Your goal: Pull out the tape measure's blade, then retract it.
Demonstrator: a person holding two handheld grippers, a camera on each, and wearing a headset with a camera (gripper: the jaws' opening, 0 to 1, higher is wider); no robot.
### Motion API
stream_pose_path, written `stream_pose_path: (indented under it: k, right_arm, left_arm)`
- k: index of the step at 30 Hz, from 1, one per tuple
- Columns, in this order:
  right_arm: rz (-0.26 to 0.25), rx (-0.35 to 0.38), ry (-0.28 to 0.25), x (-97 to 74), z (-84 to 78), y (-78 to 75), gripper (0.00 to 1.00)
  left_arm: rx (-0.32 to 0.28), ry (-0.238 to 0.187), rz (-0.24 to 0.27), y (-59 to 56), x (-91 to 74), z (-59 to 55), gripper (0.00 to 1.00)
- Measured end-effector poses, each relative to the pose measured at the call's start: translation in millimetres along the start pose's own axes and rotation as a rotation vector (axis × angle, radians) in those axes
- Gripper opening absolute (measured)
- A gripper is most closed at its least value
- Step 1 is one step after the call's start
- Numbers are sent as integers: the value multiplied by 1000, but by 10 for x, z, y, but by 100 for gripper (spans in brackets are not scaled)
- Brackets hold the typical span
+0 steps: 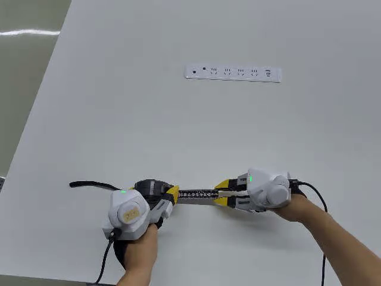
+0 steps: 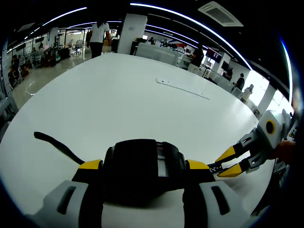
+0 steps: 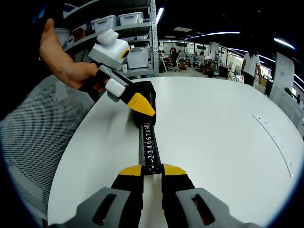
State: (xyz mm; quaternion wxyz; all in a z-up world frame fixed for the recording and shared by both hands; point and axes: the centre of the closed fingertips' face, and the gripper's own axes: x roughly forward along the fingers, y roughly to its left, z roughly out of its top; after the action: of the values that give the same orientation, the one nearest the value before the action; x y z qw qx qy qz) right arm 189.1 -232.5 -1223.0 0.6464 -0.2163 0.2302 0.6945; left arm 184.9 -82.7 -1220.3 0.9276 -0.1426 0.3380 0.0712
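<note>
A black tape measure (image 1: 152,189) lies on the white table near its front edge, and my left gripper (image 1: 168,195) is shut on its case (image 2: 142,168). Its numbered blade (image 1: 196,194) runs out to the right. The blade's end sits between the yellow tips of my right gripper (image 1: 222,193), which is shut on it. In the right gripper view the blade (image 3: 148,148) stretches from my right gripper (image 3: 152,169) to the case (image 3: 145,102) held by the left gripper (image 3: 141,103). The right gripper (image 2: 227,163) holds the blade tip at the right of the left gripper view.
A white power strip (image 1: 233,72) lies flat farther back on the table (image 1: 149,107). The tape's black wrist strap (image 1: 92,185) trails to the left of the case. People and shelving stand beyond the table in the gripper views.
</note>
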Motion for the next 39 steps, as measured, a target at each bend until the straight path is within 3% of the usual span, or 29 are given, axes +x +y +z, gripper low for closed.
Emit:
stream_pose_path:
  k: [39]
  right_arm:
    - [25,3,-28,319,182,46,12]
  left_arm:
    - [-6,1,-9,1,-5,6,65]
